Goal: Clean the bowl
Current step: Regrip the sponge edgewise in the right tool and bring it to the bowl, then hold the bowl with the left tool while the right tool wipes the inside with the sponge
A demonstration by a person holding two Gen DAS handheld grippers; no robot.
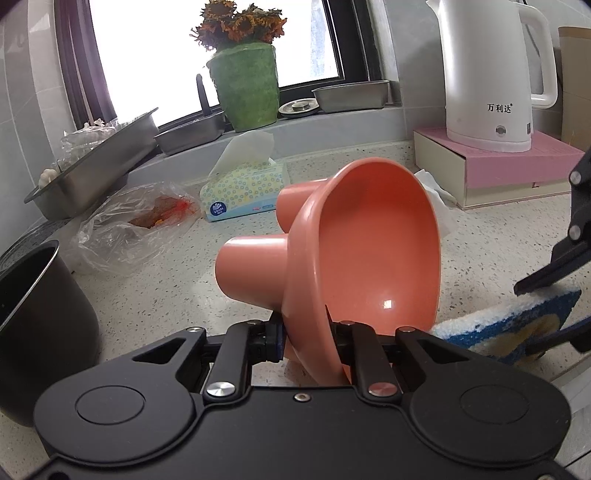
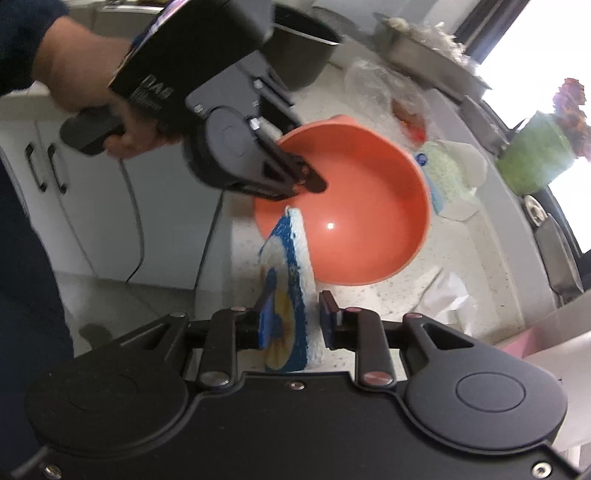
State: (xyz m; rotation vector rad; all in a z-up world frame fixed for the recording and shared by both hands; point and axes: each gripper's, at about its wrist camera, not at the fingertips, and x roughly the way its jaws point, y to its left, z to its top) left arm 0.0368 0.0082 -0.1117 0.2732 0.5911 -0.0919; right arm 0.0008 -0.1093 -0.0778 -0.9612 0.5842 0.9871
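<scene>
On the speckled kitchen counter (image 1: 369, 158), the left gripper (image 1: 306, 341) pinches the tilted pink bowl's (image 1: 373, 240) rim at 6 o'clock. The right gripper (image 2: 295, 325) has loosened around the blue sponge (image 2: 290, 280); the right pad stands off it, so it could drop.

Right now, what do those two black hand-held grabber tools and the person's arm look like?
Both are matte black plastic. The right gripper has a broad body with two round discs, silver screws and linkage bars, and blue pads on its fingers. The left gripper has a boxy black top with pale lettering, a pistol-style handle and a thin dark cable hanging down. The sleeve is dark navy.
</scene>
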